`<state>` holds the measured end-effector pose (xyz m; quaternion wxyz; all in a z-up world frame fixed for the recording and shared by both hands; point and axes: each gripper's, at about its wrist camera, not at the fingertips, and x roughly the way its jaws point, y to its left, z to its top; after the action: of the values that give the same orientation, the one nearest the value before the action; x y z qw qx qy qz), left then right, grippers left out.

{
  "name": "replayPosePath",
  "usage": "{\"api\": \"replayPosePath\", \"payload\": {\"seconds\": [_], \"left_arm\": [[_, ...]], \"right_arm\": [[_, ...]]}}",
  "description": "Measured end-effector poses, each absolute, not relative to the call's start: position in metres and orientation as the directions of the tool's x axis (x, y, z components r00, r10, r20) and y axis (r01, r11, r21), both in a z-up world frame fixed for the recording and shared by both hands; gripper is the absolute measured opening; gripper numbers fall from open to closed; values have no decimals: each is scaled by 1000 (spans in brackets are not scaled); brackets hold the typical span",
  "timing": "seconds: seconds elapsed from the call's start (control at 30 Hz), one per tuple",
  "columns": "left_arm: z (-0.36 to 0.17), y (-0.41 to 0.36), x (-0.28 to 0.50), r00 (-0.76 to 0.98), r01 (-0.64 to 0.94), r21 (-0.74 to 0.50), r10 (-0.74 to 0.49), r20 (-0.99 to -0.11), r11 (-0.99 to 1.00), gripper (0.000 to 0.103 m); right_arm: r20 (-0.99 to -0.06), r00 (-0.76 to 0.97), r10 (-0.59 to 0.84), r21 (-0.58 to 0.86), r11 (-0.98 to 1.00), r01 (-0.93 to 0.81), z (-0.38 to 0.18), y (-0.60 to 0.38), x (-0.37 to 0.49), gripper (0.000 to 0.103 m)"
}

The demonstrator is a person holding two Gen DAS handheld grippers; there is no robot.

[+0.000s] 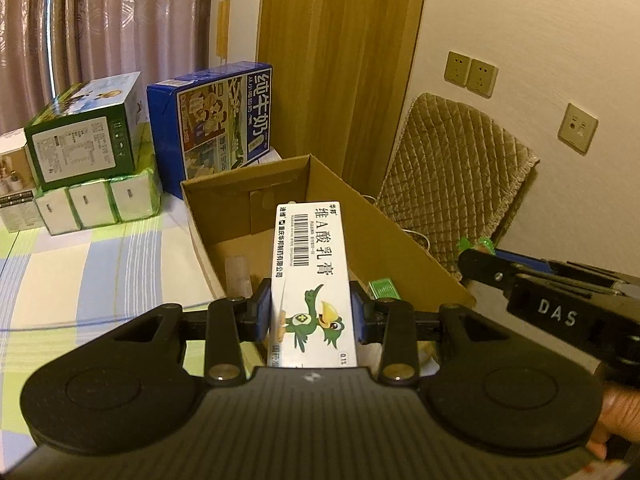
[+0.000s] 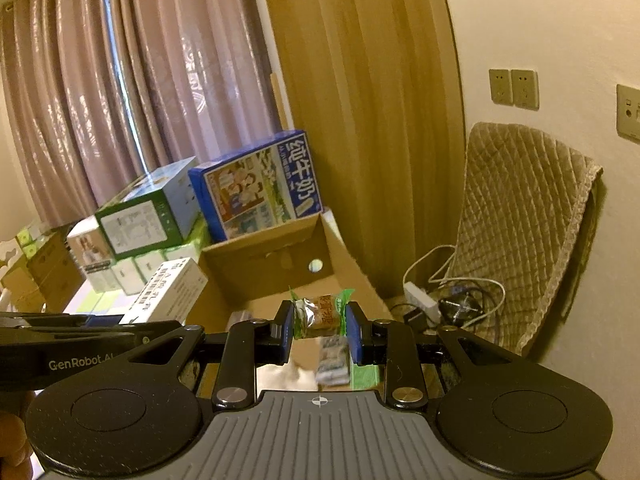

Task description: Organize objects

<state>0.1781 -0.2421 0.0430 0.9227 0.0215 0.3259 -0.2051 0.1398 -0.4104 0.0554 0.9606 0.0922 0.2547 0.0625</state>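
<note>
The left gripper (image 1: 316,316) has its fingers (image 1: 262,312) clamped on the sides of a white ointment box (image 1: 312,280), whose long axis runs away from the camera, far end raised over the open cardboard box (image 1: 400,240). The right gripper (image 2: 320,330) pinches a small wrapped snack (image 2: 320,314) crosswise, its twisted green ends pointing left and right, above the same cardboard box (image 2: 272,256). Farther left, a blue milk carton (image 1: 224,120) and a green box (image 1: 84,132) stand before the curtain (image 1: 100,20).
</note>
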Motion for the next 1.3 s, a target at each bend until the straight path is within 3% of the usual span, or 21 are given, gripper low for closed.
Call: {"api": "replayPosePath", "payload": {"seconds": [0.2,0.33,0.57,0.63,0.7,0.93,1.17,1.3], "left_arm": [[30,-255,213,695,404,-74,-359,-623,912,34],[23,-248,223,702,380,-76,-341,-625,922,47],[22,-209,213,726,279,-103,-280,-627,955,50],[22,-200,208,735,257,-101,-262,-626,961,61],[22,-191,204,740,240,-98,-247,-625,966,68],[24,-175,172,744,220,-112,-241,-623,969,100],[28,-175,120,765,207,-120,-237,-598,971,102],[31,-175,94,745,176,-127,-216,-632,976,102]], "right_arm": [[-490,855,167,217,974,-66,50,-418,167,24],[-505,844,179,232,970,-67,44,-420,179,25],[-525,815,244,274,955,-110,32,-411,198,25],[-519,803,293,314,939,-140,31,-408,205,33],[-503,800,326,363,920,-147,30,-409,212,78],[-478,820,315,376,917,-133,48,-413,196,80],[-521,810,271,315,942,-113,59,-415,135,100],[-567,785,251,250,960,-127,58,-413,98,101]]}}
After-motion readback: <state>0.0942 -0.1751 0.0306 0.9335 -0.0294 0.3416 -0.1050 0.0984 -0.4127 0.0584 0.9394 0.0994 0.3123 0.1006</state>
